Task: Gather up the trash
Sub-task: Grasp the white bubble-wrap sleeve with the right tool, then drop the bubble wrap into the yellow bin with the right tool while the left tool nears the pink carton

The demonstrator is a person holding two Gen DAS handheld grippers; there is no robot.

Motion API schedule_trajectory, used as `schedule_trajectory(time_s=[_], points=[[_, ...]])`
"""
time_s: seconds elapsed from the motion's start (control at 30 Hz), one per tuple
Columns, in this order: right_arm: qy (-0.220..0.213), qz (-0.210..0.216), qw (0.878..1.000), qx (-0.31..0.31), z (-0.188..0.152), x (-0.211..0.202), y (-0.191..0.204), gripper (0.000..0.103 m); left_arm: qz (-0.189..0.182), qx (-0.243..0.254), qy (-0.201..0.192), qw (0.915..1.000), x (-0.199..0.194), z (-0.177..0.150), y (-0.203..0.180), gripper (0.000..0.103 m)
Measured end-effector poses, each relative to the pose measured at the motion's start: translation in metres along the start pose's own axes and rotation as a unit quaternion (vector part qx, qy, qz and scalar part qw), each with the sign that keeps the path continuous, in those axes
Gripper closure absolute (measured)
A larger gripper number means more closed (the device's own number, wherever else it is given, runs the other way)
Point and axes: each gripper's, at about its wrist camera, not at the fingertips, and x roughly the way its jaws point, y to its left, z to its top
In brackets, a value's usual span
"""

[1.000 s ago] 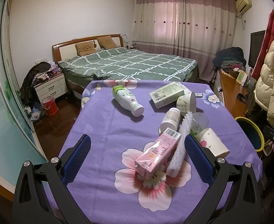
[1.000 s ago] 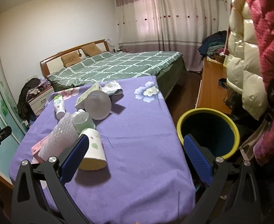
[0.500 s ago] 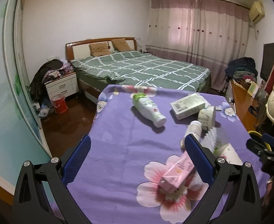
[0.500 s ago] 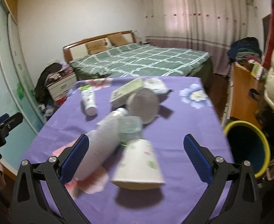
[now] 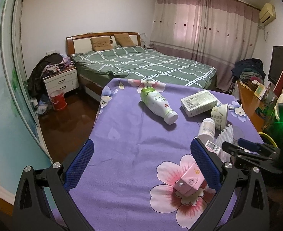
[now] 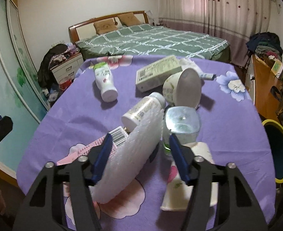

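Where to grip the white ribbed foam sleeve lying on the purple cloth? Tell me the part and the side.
Grip the white ribbed foam sleeve across its middle, coming from above at its near end. It lies lengthwise, pointing away, so its narrow width fits between the right tongs, whose jaws are closing around it now.

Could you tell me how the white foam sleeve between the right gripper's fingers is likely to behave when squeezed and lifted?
The foam sleeve looks netted and puffy, so it will probably squash as the right gripper closes. It seems very light. Being long, its ends may droop or drag the pink carton.
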Motion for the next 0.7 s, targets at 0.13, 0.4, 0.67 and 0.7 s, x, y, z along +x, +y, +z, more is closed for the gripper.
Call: schedule_trajectory(time_s=[0.13,0.4,0.67,0.7], points=[[0.005,0.006,1.000,0.006,-0.002,0.003,-0.003,0.078,-0.006,0.005,0.005,1.0000,0.003,-0.004,-0.004,0.004],[-0.023,0.037,0.999,0.015,0.000,-0.012,-0.004,0.093,-0.009,0.003,0.009,0.9999,0.005,-0.007,-0.006,0.004],[-0.070,0.050,0.996,0.018,0.009,-0.053,-0.016,0.093,-0.030,0.020,0.013,0.9993,0.006,-0.013,-0.021,0.004],[-0.076,0.053,0.996,0.019,0.010,-0.060,-0.019,0.093,-0.033,0.023,0.016,0.9991,0.007,-0.014,-0.024,0.004]])
